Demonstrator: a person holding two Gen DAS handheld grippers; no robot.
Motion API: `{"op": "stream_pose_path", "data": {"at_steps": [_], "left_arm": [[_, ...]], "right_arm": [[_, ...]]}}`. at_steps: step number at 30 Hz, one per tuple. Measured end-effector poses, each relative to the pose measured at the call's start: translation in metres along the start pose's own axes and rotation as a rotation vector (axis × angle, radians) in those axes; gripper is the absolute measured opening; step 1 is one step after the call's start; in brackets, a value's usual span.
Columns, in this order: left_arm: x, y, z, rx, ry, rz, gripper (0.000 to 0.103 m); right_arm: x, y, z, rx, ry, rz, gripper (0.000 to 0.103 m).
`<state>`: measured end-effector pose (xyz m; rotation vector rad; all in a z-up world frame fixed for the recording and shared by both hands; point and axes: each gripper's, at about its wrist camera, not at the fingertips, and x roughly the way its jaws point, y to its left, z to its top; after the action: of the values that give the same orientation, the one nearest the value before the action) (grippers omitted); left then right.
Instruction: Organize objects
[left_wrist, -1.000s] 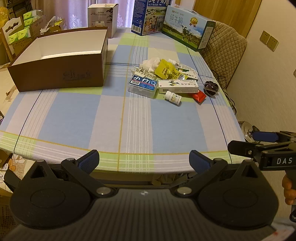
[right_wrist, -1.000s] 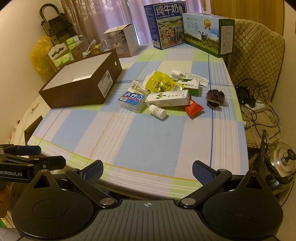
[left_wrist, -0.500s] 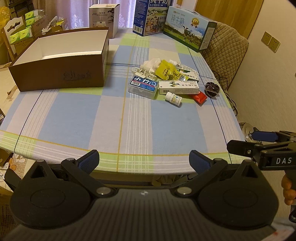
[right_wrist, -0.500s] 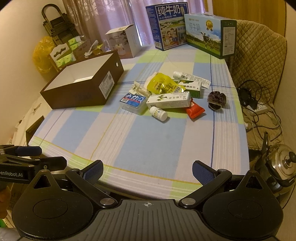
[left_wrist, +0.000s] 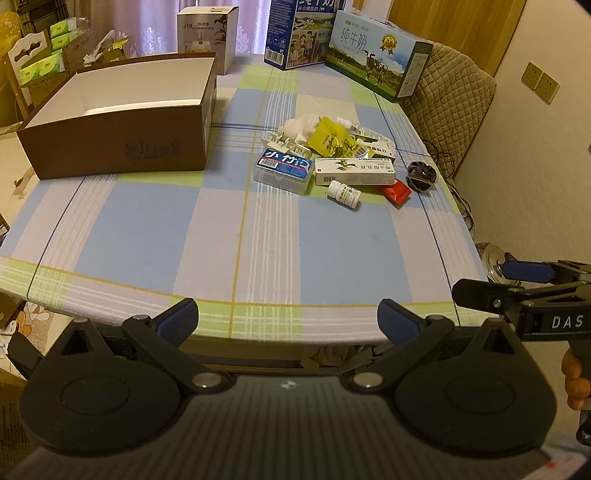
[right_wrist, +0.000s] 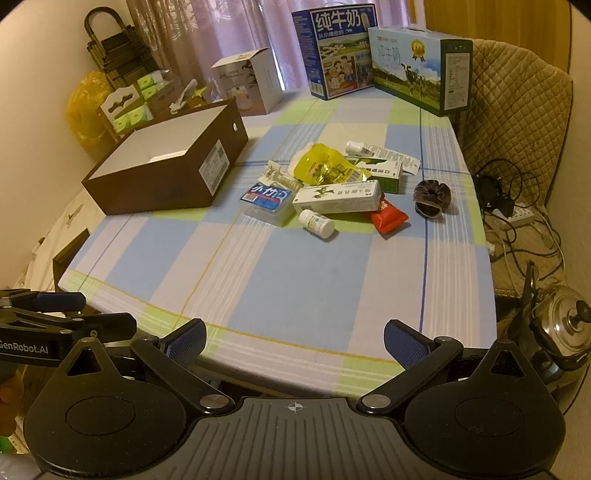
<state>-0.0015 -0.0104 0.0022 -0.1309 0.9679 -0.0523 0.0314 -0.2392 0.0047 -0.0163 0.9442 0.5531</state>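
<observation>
A pile of small items lies mid-table: a clear box with a blue label (left_wrist: 282, 170) (right_wrist: 267, 197), a long white carton (left_wrist: 354, 172) (right_wrist: 338, 196), a white pill bottle (left_wrist: 344, 193) (right_wrist: 317, 222), a yellow pouch (left_wrist: 333, 140) (right_wrist: 325, 169), a red sachet (left_wrist: 398, 192) (right_wrist: 388, 216) and a dark scrunchie (left_wrist: 422, 176) (right_wrist: 432, 196). An open brown cardboard box (left_wrist: 122, 147) (right_wrist: 162, 177) stands left of them, empty inside. My left gripper (left_wrist: 288, 323) and right gripper (right_wrist: 294, 338) are both open and empty, held at the table's near edge, far from the pile.
Two milk cartons (left_wrist: 376, 55) (right_wrist: 421, 70) and a white humidifier box (left_wrist: 205, 35) stand at the table's far end. A quilted chair (right_wrist: 517, 110) is on the right, with cables and a steel kettle (right_wrist: 561, 325) on the floor. Shelves with tissue packs (left_wrist: 40, 55) stand at the left.
Both grippers have drifted slightly, so the table items sit a little lower in view. Nothing on the table has moved and both jaws stay open.
</observation>
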Motion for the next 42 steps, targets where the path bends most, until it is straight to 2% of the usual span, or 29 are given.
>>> {"op": "stream_pose_path", "data": {"at_steps": [22, 32, 42], "left_arm": [[0.013, -0.013, 0.003, 0.030, 0.022, -0.003, 0.102], [0.034, -0.012, 0.028, 0.075, 0.026, 0.006, 0.102], [0.074, -0.004, 0.063, 0.161, 0.033, 0.019, 0.102]], "right_arm": [[0.000, -0.017, -0.005, 0.048, 0.003, 0.002, 0.101], [0.011, -0.034, 0.007, 0.116, -0.010, -0.018, 0.100], [0.039, -0.041, 0.026, 0.161, -0.024, -0.055, 0.090]]}}
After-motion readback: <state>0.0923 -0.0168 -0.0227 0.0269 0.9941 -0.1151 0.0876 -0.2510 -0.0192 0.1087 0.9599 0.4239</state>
